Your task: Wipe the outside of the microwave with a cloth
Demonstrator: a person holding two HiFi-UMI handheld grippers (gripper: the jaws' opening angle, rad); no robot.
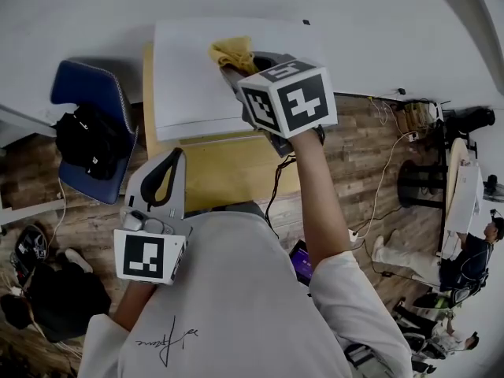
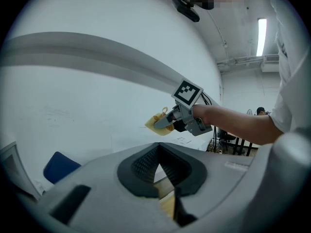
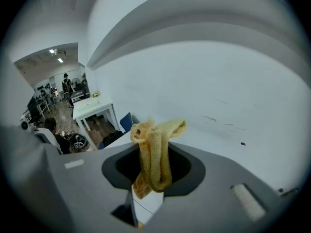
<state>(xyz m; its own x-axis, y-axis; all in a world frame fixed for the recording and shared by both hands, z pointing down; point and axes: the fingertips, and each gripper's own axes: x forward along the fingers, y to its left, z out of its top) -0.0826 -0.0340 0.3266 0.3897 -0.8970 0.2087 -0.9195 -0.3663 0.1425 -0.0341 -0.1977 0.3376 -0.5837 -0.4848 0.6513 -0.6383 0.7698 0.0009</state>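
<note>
Jaws of right gripper (image 1: 237, 75) on cloth (image 1: 231, 52) above microwave (image 1: 193, 81), chair (image 1: 90, 93) nearby

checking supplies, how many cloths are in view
1: a yellow cloth held in the fingers of the right gripper, above the white microwave on the wooden table. Others may be hidden outside the views.

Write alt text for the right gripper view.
The right gripper holds a bunched yellow cloth in its shut jaws, raised in front of a plain white wall. At far left, a room recedes with a white table, a blue chair and several people.
</note>
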